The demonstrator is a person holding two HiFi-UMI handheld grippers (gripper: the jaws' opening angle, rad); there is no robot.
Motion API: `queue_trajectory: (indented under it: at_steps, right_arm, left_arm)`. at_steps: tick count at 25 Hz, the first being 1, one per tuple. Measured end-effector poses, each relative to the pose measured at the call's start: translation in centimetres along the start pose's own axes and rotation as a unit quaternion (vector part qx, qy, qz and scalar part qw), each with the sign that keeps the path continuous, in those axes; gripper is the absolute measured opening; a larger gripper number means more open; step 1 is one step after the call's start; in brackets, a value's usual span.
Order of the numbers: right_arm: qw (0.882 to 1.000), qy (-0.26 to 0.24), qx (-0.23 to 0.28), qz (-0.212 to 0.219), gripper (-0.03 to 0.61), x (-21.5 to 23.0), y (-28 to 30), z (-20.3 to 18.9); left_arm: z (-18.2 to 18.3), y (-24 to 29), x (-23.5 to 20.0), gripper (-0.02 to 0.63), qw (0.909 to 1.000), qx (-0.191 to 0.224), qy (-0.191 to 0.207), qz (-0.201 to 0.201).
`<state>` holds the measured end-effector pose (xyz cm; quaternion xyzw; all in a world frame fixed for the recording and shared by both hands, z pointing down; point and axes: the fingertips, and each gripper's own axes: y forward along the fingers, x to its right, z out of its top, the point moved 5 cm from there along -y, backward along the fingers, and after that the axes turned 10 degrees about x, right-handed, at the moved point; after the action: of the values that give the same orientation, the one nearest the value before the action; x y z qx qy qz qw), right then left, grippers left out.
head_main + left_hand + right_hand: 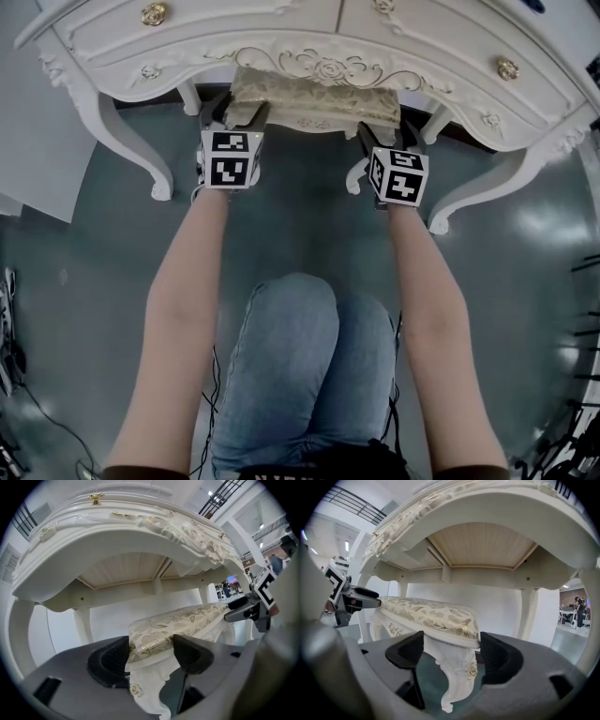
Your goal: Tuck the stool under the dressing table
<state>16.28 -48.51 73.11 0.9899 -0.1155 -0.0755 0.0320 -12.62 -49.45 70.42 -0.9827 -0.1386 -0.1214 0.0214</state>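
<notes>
the stool [314, 98] is seen at upper centre of the head view, its padded seat partly under the dressing table [187, 37]. its left end is clamped between the wide-set jaws of the left gripper [151, 652], its right end by the right gripper [451, 652].

We are holding the left gripper [239, 117] and right gripper [382, 134] against the stool [314, 97], which is sitting just ahead of both jaws, partly beneath the dressing table [309, 37] beyond them.
</notes>
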Motion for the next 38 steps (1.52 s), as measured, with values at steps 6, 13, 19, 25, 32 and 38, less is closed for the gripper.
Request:
queue_trajectory:
  at_steps: [6,13,19,25,32,38]
  right_arm:
    - [1.0,0.01,-0.014,0.002,0.337,-0.3,-2.1,0.1]
    - [0.999,-0.015,0.024,0.033,0.209,-2.0,-5.9,2.6]
    - [0.997,-0.01,0.063,0.045,0.0,-3.1,-9.6,4.5]
    - [0.992,-0.016,0.112,0.058,-0.002,-4.3,-12.9,7.9]
    - [0.989,-0.014,0.136,0.062,-0.002,-4.4,-15.4,11.5]
    - [0.994,0.0,0.087,0.069,-0.002,-4.1,-16.7,15.2]
  left_arm:
    - [-0.1,-2.0,0.6,0.293,0.9992,-0.039,-0.001,-0.009]
    - [2.1,-6.2,1.5,0.291,0.9989,-0.002,-0.047,0.005]
    - [5.1,-9.8,2.9,0.02,0.998,0.058,-0.026,-0.006]
    - [7.2,-12.2,3.5,0.005,0.9964,0.081,-0.018,-0.018]
    - [10.3,-13.5,3.1,0.005,0.9948,0.089,-0.042,-0.027]
    - [14.5,-14.3,2.4,0.005,0.9949,0.059,-0.075,-0.034]
